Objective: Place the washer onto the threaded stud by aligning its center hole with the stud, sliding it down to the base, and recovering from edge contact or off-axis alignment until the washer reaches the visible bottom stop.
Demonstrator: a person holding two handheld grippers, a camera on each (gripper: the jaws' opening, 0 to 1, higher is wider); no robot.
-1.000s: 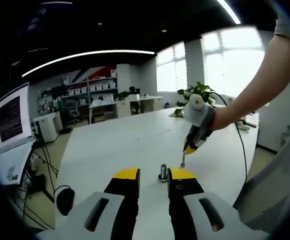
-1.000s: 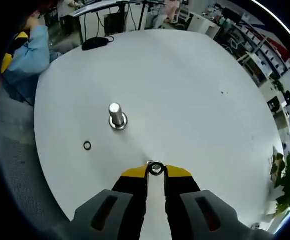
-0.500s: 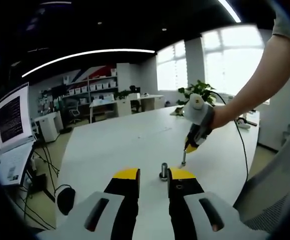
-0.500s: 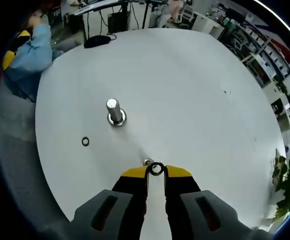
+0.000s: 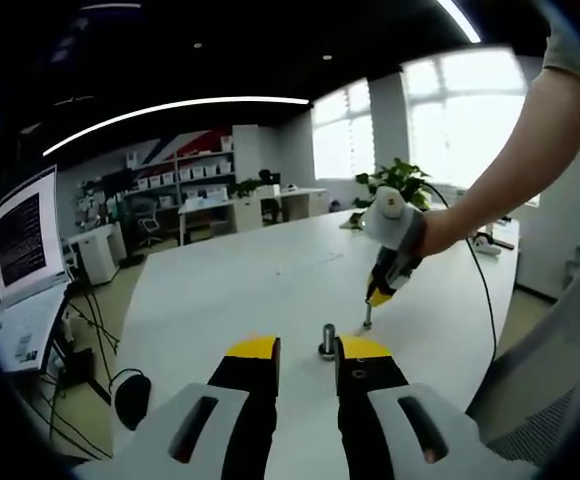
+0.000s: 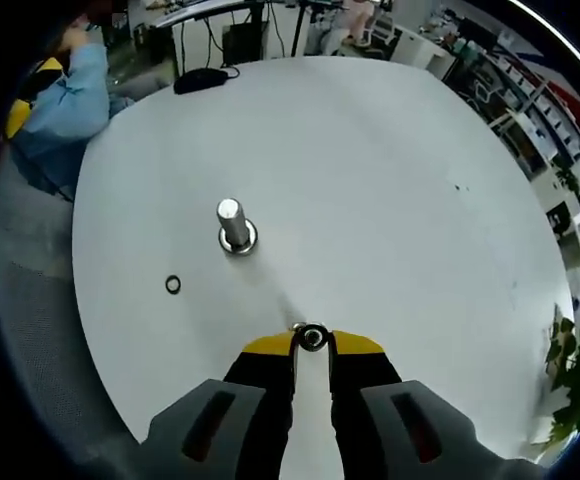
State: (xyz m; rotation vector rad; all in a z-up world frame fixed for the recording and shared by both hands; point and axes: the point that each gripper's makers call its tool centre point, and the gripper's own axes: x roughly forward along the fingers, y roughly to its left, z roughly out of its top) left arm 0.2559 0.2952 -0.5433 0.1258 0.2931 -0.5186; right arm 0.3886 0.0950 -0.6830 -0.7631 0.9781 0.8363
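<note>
Right gripper view looks down on my white table. My right gripper pinches the washer tight between its yellow tips, right over a stud that peeks out beside the ring. I think I am lining up the hole with that stud now. Another stud stands up well away, and a small black ring lies near it. Left gripper view shows my right gripper pointing down at the thin stud. My left gripper waits with its tips a little apart, holding nothing, close to the fat stud. Next I should center the hole, then push the washer down to the bottom.
</note>
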